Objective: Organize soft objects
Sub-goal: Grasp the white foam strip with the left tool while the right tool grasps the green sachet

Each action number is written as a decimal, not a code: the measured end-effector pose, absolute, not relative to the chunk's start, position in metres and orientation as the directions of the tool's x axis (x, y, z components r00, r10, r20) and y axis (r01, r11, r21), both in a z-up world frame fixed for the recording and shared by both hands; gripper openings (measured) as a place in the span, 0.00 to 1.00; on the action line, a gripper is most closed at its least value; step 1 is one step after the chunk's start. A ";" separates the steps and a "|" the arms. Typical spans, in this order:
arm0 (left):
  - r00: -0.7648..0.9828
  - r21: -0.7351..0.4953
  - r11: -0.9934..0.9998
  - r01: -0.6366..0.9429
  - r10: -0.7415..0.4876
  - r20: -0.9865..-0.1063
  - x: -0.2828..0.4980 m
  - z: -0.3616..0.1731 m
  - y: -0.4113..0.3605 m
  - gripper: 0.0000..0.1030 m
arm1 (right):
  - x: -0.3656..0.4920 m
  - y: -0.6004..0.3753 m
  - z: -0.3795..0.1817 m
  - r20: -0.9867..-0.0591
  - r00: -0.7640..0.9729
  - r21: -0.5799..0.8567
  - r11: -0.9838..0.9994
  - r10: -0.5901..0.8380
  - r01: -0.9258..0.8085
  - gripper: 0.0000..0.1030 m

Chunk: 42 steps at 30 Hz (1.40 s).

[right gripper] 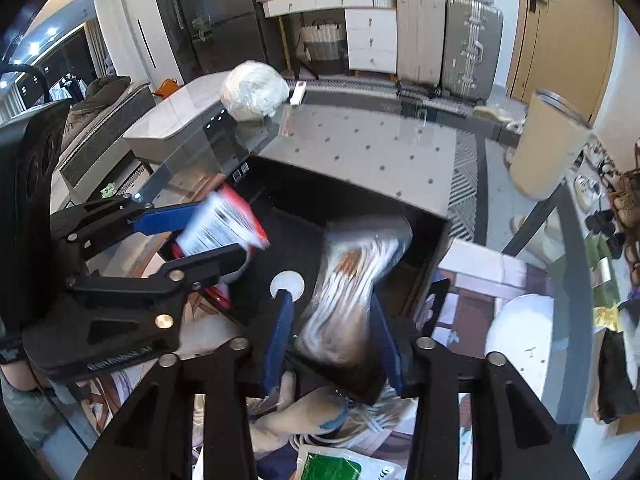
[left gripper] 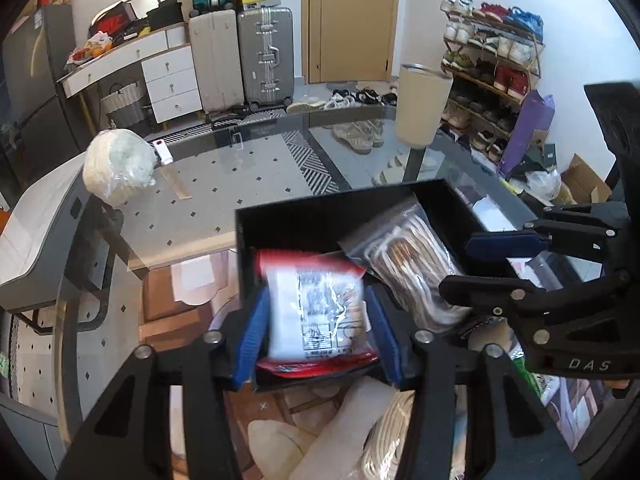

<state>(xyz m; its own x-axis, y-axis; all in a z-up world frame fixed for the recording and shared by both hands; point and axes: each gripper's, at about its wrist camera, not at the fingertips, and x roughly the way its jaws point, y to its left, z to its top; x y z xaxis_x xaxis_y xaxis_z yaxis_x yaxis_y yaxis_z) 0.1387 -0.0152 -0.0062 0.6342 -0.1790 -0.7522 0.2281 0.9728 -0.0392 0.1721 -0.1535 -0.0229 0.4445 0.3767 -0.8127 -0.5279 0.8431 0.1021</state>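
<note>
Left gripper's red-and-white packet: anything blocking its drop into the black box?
Nothing visible. The left gripper holds the red-and-white packet over the black box's open left half; the bagged cords, gripped by the right gripper, occupy the right half.

Left gripper (left gripper: 316, 332) fingers (left gripper: 252, 336) clamp red-white packet (left gripper: 316, 316) over black box (left gripper: 304, 228).

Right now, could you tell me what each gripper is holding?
Left gripper: shut on the red-edged packet.
Right gripper: shut on the bagged cord.

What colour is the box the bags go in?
Black box, clearest in the left wrist view.
</note>
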 end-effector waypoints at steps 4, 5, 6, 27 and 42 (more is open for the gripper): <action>0.652 -0.050 0.969 0.243 -0.201 -0.731 0.123 0.011 -0.008 0.56 | 0.156 -0.167 -0.003 -0.777 0.478 0.123 0.842 0.411 -0.525 0.42; 0.654 -0.051 0.968 0.247 -0.205 -0.728 0.118 0.014 -0.006 0.58 | 0.151 -0.173 0.001 -0.772 0.479 0.131 0.843 0.417 -0.522 0.43; 0.655 -0.052 0.966 0.252 -0.210 -0.726 0.114 0.017 -0.005 0.60 | 0.146 -0.177 0.003 -0.771 0.479 0.137 0.843 0.421 -0.520 0.44; 0.505 -0.012 0.940 0.341 -0.194 -0.841 0.073 -0.045 -0.016 0.60 | 0.080 -0.216 -0.067 -0.898 0.270 0.188 0.858 0.347 -0.477 0.58; 0.447 -0.073 0.965 0.252 -0.183 -0.876 0.067 -0.055 -0.003 0.21 | 0.065 -0.184 -0.081 -0.919 0.288 0.072 0.831 0.271 -0.552 0.32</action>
<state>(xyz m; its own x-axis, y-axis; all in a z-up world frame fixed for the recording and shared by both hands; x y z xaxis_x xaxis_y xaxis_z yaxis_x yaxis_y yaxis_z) 0.0666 -0.0031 -0.0546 0.4468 -0.1829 -0.8757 0.2521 0.9649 -0.0729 0.0653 -0.1835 -0.0814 0.2875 0.2711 -0.9186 -0.5521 0.8306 0.0723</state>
